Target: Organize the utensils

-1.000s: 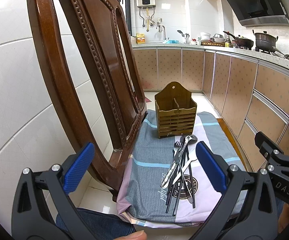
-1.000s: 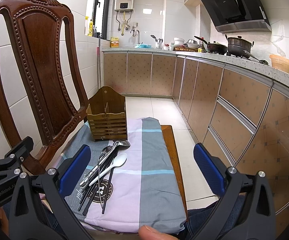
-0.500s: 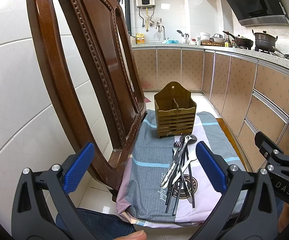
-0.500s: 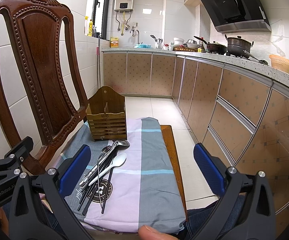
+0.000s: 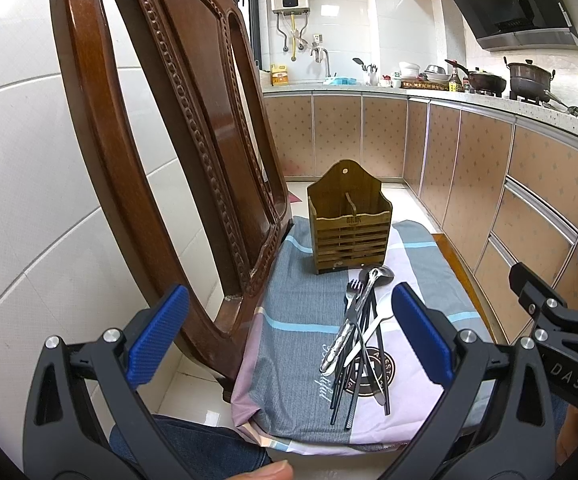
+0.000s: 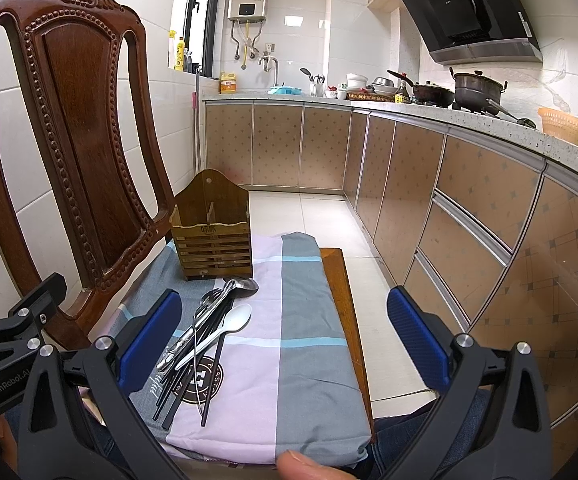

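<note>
Nothing we can find has moved since the earlier frames: both grippers hover where they were and the pile of cutlery lies as it did.

Through the left wrist camera, we see our left gripper (image 5: 285, 340) with its blue pads (image 5: 157, 340) spread wide and nothing between them, low in the frame. The utensils (image 5: 359, 332) lie in a loose bundle at lower centre on a folded cloth (image 5: 289, 320) that covers the seat of a carved wooden chair (image 5: 177, 140). In the bundle we make out a fork, a metal ladle, a white spoon and several black chopsticks, crossing one another. Just beyond the bundle, at centre frame, a slatted wooden utensil holder (image 5: 349, 232) stands upright on the cloth, its two compartments holding nothing we can see. Part of our right gripper enters from the right edge.

Through the right wrist camera, we see our right gripper (image 6: 285, 344) likewise wide apart and holding nothing. The utensils (image 6: 205, 336) sit lower left of centre, near the left blue pad (image 6: 149, 340) but not touched by it. The holder (image 6: 213, 232) stands just behind them, left of centre, beside the chair back (image 6: 69, 120). A fingertip (image 6: 301, 466) shows at the bottom edge. Kitchen cabinets (image 6: 449, 200) curve along the right.
</note>
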The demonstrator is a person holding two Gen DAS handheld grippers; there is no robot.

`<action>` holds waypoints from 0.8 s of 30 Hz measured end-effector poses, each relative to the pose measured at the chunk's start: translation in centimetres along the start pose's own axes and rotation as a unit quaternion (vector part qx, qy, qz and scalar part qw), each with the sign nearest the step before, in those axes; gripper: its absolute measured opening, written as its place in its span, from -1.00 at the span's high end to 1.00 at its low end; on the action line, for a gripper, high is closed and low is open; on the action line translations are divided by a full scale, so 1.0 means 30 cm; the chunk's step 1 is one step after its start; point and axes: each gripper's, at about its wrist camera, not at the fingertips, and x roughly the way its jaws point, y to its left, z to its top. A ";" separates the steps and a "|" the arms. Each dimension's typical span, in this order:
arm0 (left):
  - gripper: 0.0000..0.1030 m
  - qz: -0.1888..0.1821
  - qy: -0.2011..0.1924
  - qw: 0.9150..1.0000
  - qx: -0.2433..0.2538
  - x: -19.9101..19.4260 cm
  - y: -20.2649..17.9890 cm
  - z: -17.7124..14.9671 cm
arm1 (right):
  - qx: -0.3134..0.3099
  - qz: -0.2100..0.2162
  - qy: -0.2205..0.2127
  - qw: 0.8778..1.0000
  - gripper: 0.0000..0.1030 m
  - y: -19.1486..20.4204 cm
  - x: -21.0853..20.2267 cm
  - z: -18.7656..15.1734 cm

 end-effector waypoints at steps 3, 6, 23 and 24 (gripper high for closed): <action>-0.94 -0.003 0.004 1.000 -0.004 0.011 0.005 0.000 | -0.019 -0.030 -0.019 0.999 -0.95 -0.005 0.011 0.007; -0.94 0.000 0.021 1.000 -0.016 0.052 0.022 -0.012 | -0.024 -0.048 0.008 0.999 -0.95 -0.038 0.095 -0.008; -0.11 -0.047 0.181 0.982 0.006 0.503 -0.095 -0.088 | 0.008 0.094 0.262 0.960 -0.04 -0.013 0.786 -0.092; -0.11 -0.054 0.189 0.980 0.012 0.546 -0.110 -0.081 | 0.005 0.100 0.267 0.958 -0.02 -0.005 0.811 -0.088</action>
